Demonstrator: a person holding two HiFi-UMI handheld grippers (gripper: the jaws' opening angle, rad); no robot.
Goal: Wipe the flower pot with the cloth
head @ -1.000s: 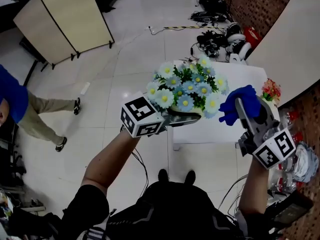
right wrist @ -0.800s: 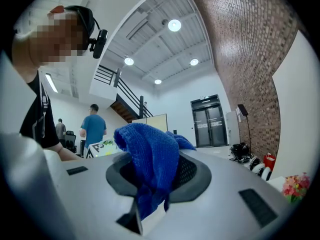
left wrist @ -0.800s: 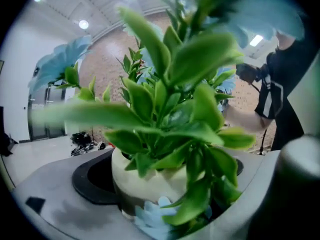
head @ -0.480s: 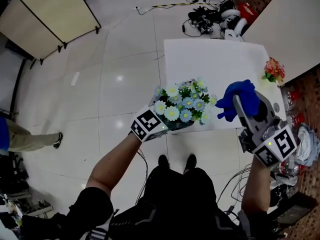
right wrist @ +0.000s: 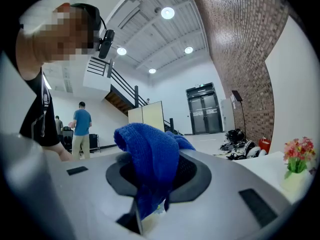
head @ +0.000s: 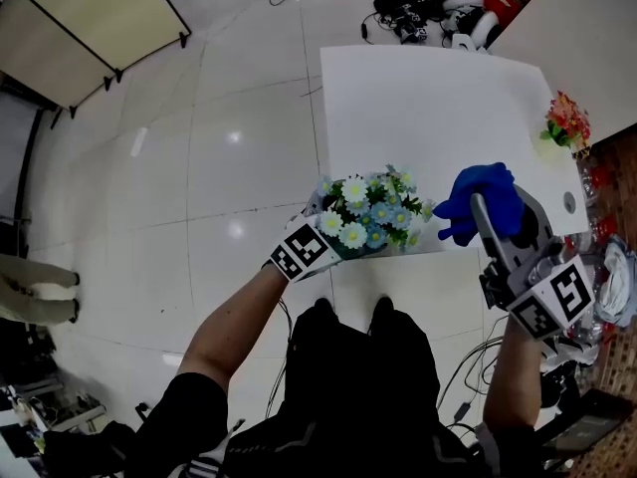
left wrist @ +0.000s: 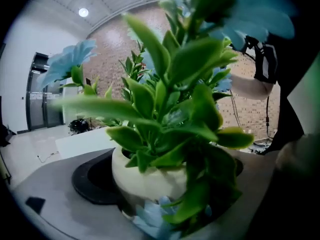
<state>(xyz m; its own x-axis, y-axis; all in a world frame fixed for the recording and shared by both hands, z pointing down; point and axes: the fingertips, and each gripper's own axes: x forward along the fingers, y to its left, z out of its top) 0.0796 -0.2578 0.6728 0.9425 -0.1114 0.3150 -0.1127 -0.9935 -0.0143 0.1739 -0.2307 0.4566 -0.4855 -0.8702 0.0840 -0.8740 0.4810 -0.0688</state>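
1. Flower pot (left wrist: 150, 176): cream, round, filled with green leaves and pale blue and white flowers (head: 368, 212). Held upright at the near left corner of the white table (head: 428, 98); contact with the tabletop not discernible. Hidden beneath its own blooms in the head view.
2. Left gripper (head: 328, 242): jaws closed around the pot's sides, one on each flank, as seen in the left gripper view. Marker cube nearest the person, flowers rising just beyond it.
3. Cloth (right wrist: 150, 159): blue, knitted texture, bunched into a lump. Pinched at its lower end, the rest standing up and folding over above the jaws. Just right of the flowers in the head view, apart from them.
4. Right gripper (head: 480, 217): jaws clamped on the cloth, raised over the table's near edge.
5. Table: plain white top, mostly bare.
6. Small vase of red and orange flowers (head: 567, 127): upright at the table's right edge, well apart from the pot.
7. Floor (head: 229, 167): glossy pale tiles with light reflections.
8. Folding screen (head: 90, 18): beige panels on a black frame, far left.
9. Cables and gear (head: 418, 13): dark tangle on the floor beyond the table.
10. Bystander (right wrist: 81, 129): blue shirt, standing in the background of the right gripper view.
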